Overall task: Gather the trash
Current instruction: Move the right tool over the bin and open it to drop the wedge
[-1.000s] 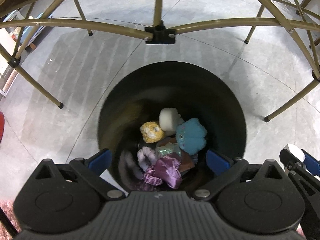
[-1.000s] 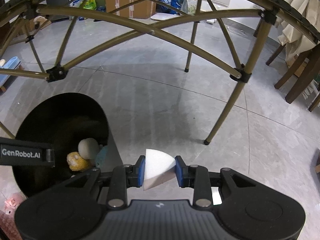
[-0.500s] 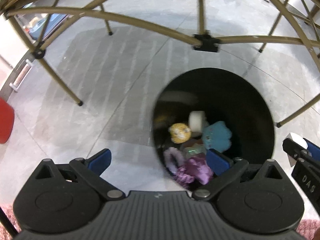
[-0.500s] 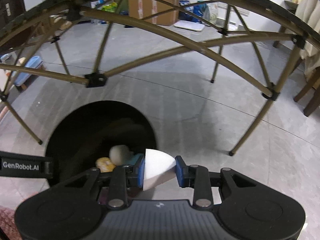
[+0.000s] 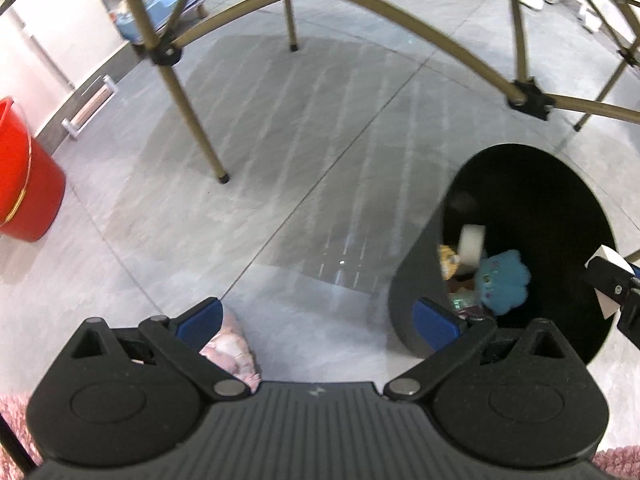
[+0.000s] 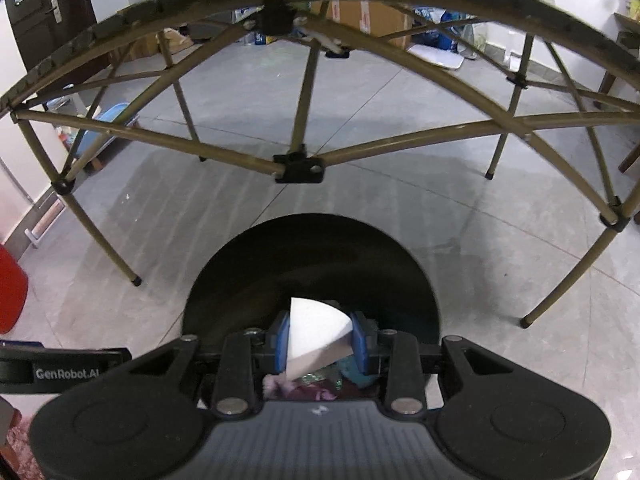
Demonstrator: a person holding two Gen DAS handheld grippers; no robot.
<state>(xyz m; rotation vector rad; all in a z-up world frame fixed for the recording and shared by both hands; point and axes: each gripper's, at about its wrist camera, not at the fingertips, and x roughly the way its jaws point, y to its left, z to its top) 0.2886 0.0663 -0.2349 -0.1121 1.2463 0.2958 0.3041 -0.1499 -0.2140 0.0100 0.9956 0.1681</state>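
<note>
The right gripper (image 6: pixel 320 340) is clamped on a white wedge of foam (image 6: pixel 314 330), its two blue pads pressing the wedge's flat sides and the pointed tip standing up between them. Directly under and ahead of that grip lies the open mouth of a black round trash bin (image 6: pixel 308 256), so the wedge hangs over the bin; below the pads bits of purple and teal trash show inside it. Off to this gripper's left the body of the other tool juts in, marked GenRobot.AI. The left gripper (image 5: pixel 318 318) is spread wide with nothing between its blue pads; only grey tiled floor (image 5: pixel 280 152) lies under the gap. A pink fuzzy rug (image 5: pixel 230 354) sits just behind its left pad, and its right pad overlaps the bin's near wall. Inside the bin, to the right of this gripper, rest a white foam cylinder (image 5: pixel 472 244), a yellow crumpled piece (image 5: pixel 448 260) and a teal shell-shaped plush (image 5: pixel 502 282). Farther ahead rise the tan metal legs and crossbars of a folding table frame (image 6: pixel 298 164). Far to the left stands a red bucket (image 5: pixel 24 184)
</note>
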